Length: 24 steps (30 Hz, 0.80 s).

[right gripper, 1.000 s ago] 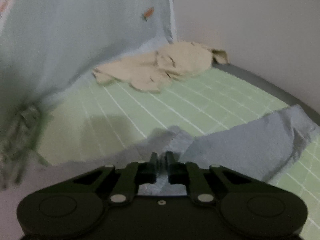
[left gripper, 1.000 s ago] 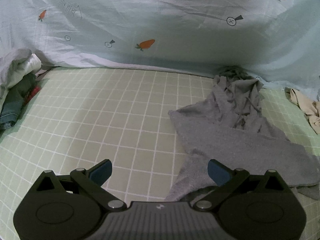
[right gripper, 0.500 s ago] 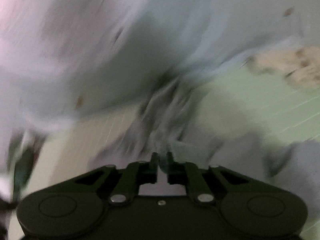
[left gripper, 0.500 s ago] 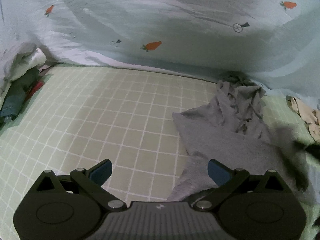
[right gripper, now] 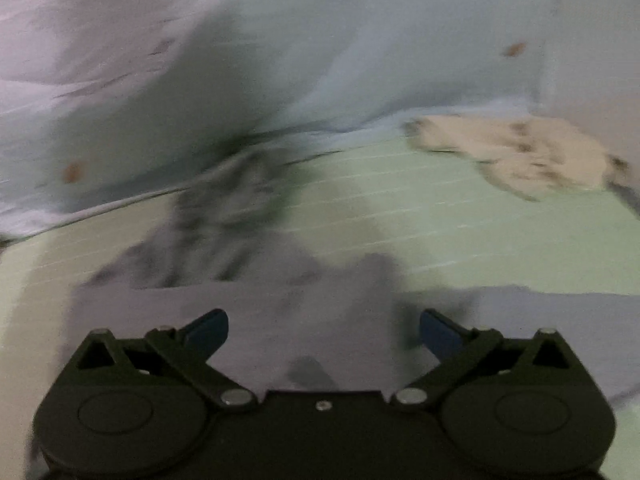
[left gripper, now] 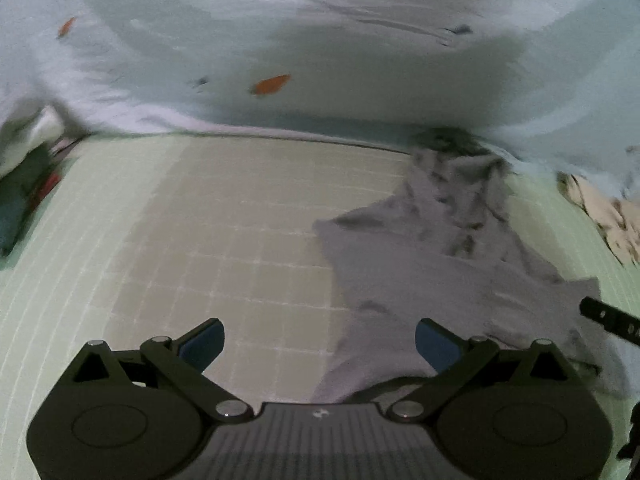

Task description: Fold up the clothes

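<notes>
A grey garment [left gripper: 440,264] lies crumpled and partly spread on the green checked sheet [left gripper: 224,240], right of centre in the left wrist view. My left gripper [left gripper: 319,342] is open and empty, low over the garment's near left edge. In the blurred right wrist view the same grey garment [right gripper: 256,308] lies under my right gripper [right gripper: 323,332], which is open and empty. A dark part of the right gripper [left gripper: 608,320] shows at the right edge of the left wrist view.
A pale blue carrot-print sheet [left gripper: 320,60] hangs along the back. A beige garment [right gripper: 516,152] lies at the far right by the wall. A pile of dark and white clothes [left gripper: 24,184] sits at the far left.
My right gripper was shut on the grey garment, swung left and has now opened, letting the cloth go. The garment lies more spread to the right. My left gripper stayed open.
</notes>
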### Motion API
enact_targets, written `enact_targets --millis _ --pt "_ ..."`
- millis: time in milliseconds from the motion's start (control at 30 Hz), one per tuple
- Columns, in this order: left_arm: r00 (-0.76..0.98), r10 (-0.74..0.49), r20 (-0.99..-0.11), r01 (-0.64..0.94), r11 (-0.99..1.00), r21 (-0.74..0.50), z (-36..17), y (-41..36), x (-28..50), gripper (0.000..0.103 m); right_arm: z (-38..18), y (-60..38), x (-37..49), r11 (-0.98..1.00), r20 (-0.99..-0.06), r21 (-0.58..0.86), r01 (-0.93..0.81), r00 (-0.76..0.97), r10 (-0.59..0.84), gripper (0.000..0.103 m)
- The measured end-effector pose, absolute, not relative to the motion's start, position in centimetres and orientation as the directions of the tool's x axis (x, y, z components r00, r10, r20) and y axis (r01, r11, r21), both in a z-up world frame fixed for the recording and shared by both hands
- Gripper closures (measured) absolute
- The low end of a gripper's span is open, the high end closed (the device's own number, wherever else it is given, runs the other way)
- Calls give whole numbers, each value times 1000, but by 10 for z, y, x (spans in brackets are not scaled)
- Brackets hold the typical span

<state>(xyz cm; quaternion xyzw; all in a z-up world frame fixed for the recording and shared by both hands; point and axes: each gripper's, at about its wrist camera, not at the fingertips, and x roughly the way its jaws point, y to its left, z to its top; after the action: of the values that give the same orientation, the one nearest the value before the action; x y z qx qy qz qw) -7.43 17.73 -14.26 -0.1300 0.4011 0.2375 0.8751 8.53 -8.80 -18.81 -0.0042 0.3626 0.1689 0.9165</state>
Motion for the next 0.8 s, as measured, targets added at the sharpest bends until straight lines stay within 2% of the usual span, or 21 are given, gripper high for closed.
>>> enact_targets --millis 233,333,400,467,800 --pt "589 204 -782 -347 938 -16 -150 145 -28 5 -214 -156 109 997 -717 72 -33 693 75 0" --pt "576 138 -806 -262 965 -22 -158 129 -8 19 -227 -179 114 998 -728 41 46 685 -1 0" --pt "559 97 -823 -209 977 -28 -164 120 6 36 -233 -191 118 995 -736 38 89 676 -32 0" --pt "541 67 -838 -166 986 -28 -171 113 21 48 -239 -200 124 992 -746 40 120 664 -50 0" --pt "500 -28 -865 -68 995 -71 -194 103 89 49 -254 -198 141 994 -756 3 112 651 -71 0"
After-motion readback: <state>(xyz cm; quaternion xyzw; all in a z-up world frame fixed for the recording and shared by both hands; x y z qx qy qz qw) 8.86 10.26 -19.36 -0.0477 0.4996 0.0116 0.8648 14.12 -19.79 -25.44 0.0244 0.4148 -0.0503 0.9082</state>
